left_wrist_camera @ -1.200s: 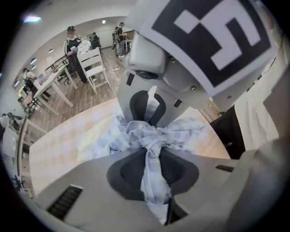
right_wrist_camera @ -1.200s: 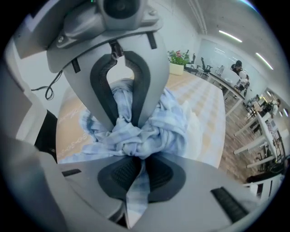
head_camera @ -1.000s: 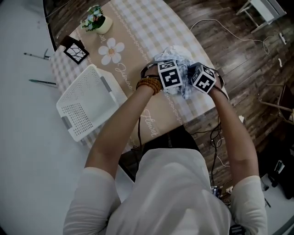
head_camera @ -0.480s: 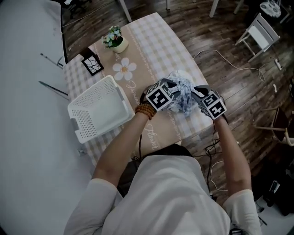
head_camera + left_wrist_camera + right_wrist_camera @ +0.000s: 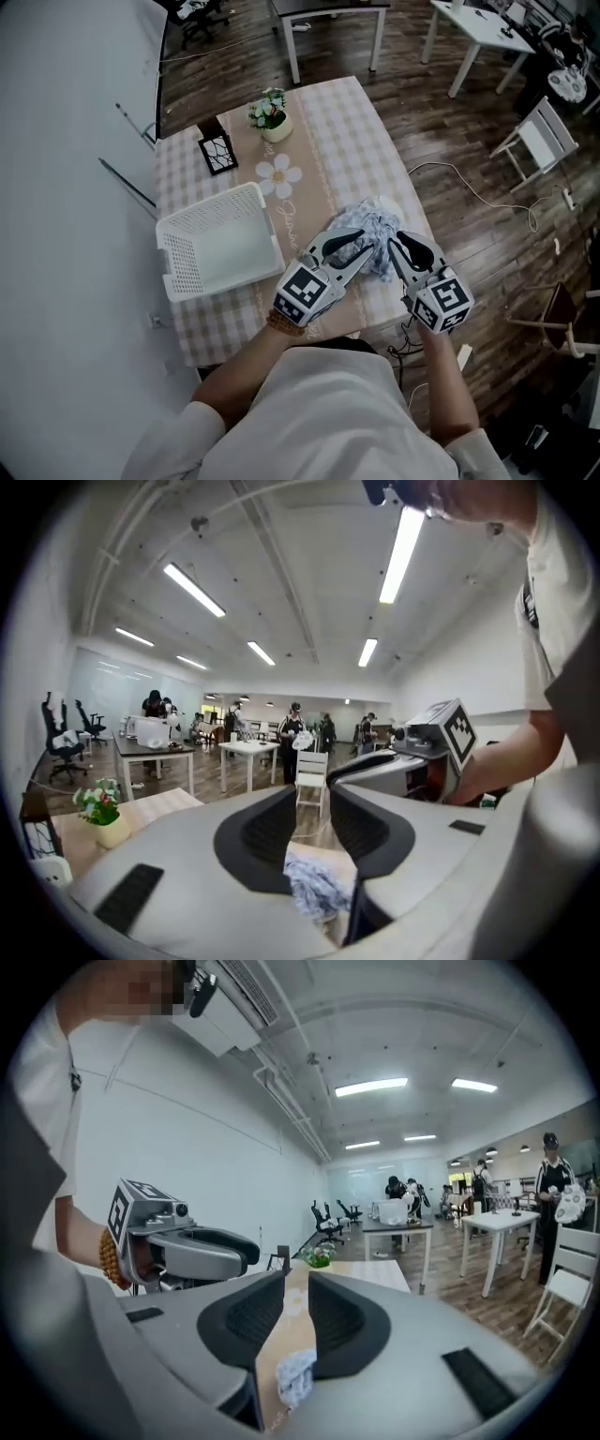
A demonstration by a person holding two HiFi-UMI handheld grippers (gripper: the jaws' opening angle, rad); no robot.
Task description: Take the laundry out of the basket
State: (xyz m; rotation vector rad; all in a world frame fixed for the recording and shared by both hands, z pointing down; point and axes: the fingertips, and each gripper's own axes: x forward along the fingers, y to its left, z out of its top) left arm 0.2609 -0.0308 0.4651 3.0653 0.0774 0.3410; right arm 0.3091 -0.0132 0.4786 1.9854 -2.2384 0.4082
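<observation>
With the laundry [image 5: 370, 230] on the surface [image 5: 347, 122] near the emptied basket [image 5: 216, 248], lift both claws clear without snagging it; the left claw [image 5: 312, 803], just narrowing, and the right claw [image 5: 296, 1283] stand slightly apart, empty.

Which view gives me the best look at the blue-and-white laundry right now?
The head view: nearly all of the crumpled laundry shows, lying on the table. Each gripper view shows only a small scrap of it, low down through the gap between its open jaws.
</observation>
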